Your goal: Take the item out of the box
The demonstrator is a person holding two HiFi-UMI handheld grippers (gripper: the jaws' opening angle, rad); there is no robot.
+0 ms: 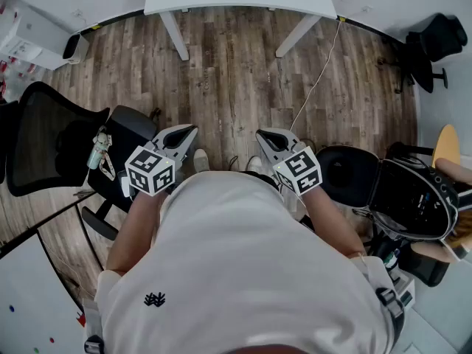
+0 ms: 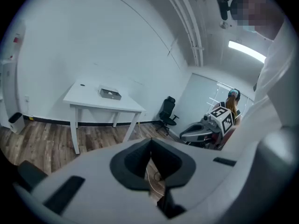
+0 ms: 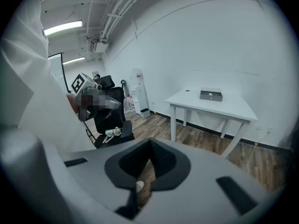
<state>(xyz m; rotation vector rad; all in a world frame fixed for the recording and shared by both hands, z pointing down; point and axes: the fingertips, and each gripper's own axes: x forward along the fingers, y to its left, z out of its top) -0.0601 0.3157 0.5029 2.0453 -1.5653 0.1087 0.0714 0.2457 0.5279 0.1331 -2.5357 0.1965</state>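
While L tongs [image 1: 193, 129], R tongs [image 1: 259, 133] shut, box [image 3: 210, 94] sits well apart.

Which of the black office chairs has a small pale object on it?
The mesh-backed chair at the person's left, beside the left gripper. A small pale object rests at its seat edge; the far chair shows none.

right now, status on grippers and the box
Left gripper shut, empty; right gripper shut, empty. Box on white table across the room, out of reach. Nothing between but wood floor.
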